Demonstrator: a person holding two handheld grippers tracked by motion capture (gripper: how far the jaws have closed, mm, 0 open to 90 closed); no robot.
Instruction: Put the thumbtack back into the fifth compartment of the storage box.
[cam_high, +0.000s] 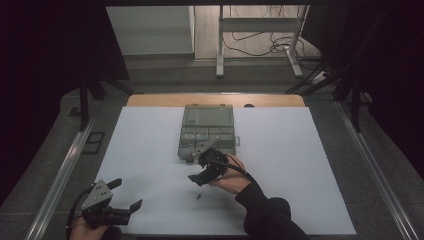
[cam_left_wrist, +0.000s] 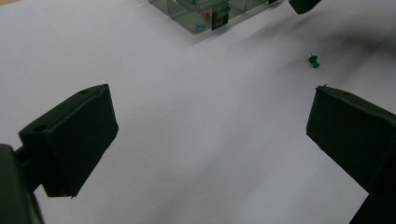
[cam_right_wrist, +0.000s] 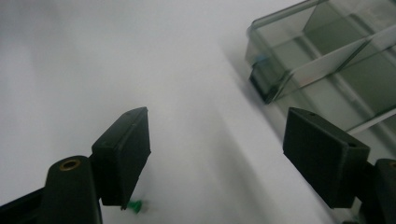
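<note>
A small green push pin lies on the white sheet, just in front of my right hand. In the right gripper view the pin peeks out under the left jaw, outside the gap. My right gripper hovers open between the pin and a clear compartment box, with nothing between its jaws. The box's near corner stands up and to the right of them. My left gripper rests open and empty at the sheet's near left corner. From there it faces the pin and the box.
The white sheet covers most of the table, with a wooden edge at the far side. Metal rails run along both sides. Beyond the table stand a desk frame and loose cables on the floor.
</note>
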